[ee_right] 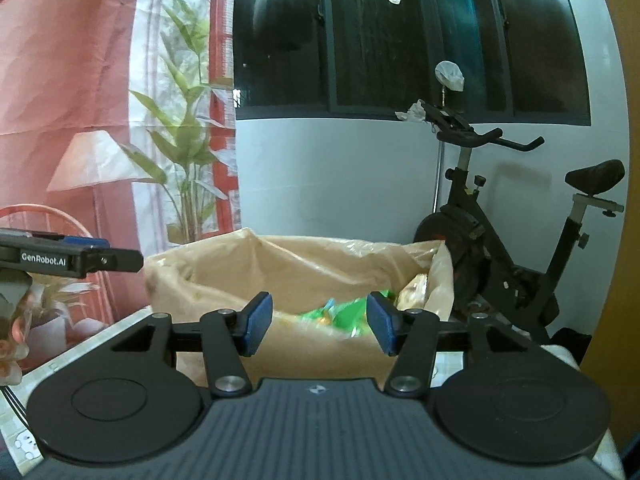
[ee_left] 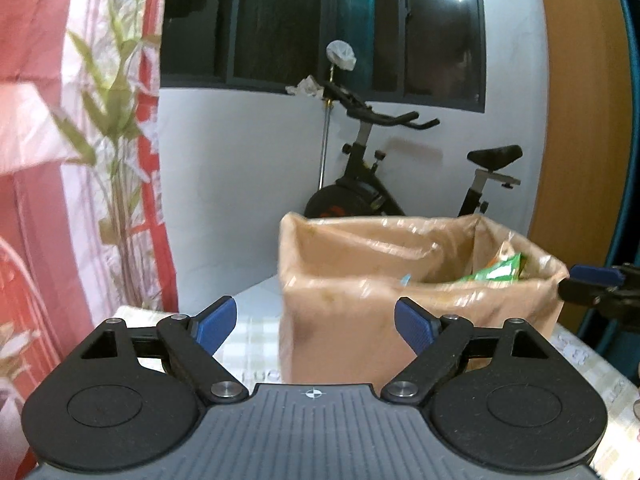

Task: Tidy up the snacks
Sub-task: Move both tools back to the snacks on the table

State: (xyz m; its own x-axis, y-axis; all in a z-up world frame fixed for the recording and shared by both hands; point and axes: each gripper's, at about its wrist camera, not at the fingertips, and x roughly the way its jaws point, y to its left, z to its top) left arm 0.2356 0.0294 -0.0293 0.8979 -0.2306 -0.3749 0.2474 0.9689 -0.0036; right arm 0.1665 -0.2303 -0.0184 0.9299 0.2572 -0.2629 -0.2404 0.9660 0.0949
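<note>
Grippers come first, both empty: the left gripper (ee_left: 315, 325) is spread wide, the right gripper (ee_right: 319, 322) stands partly apart with nothing between its pads, likely freed to fetch more. Just beyond, a bag-lined box (ee_right: 280, 360) sits toward the table's (ee_left: 256, 336) far edge, holding green snack packets (ee_right: 344, 314) in its right corner. An exercise bike (ee_right: 500, 248) stands behind.

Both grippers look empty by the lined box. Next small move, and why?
Probably back both away to fetch another snack. Left gripper and right gripper have open jaws holding nothing; green snack packets already lie inside the plastic-lined box.
</note>
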